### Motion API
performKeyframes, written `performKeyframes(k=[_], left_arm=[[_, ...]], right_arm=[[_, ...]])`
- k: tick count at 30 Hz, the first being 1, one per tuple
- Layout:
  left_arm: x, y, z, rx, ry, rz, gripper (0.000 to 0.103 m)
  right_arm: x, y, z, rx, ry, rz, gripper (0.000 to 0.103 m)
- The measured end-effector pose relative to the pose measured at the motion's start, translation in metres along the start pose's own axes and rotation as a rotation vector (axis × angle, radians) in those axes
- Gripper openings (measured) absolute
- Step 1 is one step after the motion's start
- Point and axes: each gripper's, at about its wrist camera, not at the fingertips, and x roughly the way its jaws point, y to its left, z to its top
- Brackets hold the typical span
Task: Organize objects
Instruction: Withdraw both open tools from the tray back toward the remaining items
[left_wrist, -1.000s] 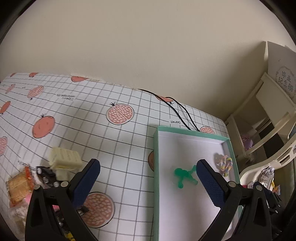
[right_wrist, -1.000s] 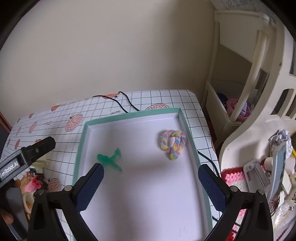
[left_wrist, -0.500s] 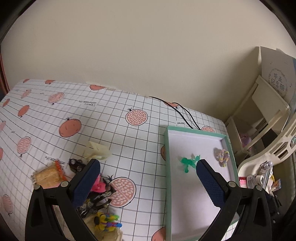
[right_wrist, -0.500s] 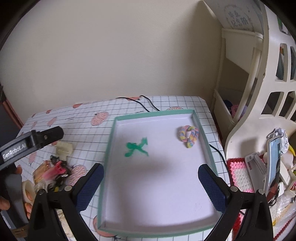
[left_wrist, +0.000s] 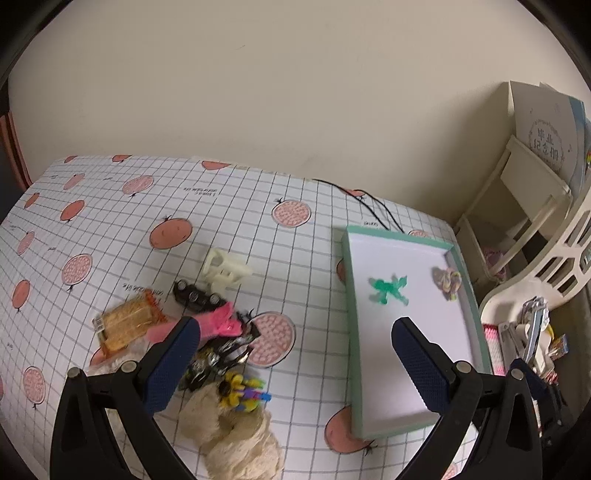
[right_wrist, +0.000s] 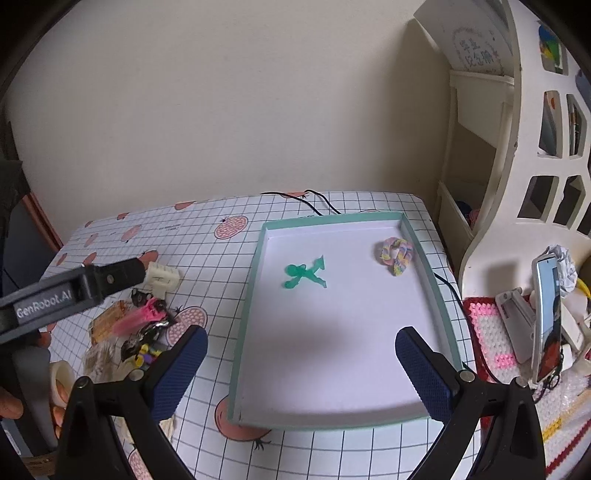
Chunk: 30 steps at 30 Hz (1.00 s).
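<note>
Both grippers, left (left_wrist: 291, 354) and right (right_wrist: 299, 365), hang spread and empty, presumably free to fetch. The tray (right_wrist: 428, 258) at 3 o'clock holds a green figure (right_wrist: 304, 275) and braid (right_wrist: 396, 254); the unsorted pile (left_wrist: 218, 332) waits at 9 o'clock.

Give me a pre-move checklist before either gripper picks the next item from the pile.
1. Left gripper open and empty: ok.
2. Right gripper open and empty: ok.
3. Tray has free floor: ok; only the green figure and pastel braided ring lie in it.
4. Pile items separated: not ok; pink piece touches the black clips.
5. Cream clip free to grasp: ok.
</note>
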Motion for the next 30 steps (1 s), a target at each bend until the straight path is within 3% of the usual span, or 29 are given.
performKeyframes(k=[16, 30], left_arm=[[-0.027, 0.047, -0.030, -0.016, 0.010, 0.048, 0.103], [-0.038, 0.101, -0.036, -0.106, 0.027, 0.043, 0.103]], right_arm=[[-0.011, 0.014, -0.016, -0.002, -0.009, 0.059, 0.103], [0.003, 0.064, -0.024, -0.065, 0.029, 0.108, 0.103]])
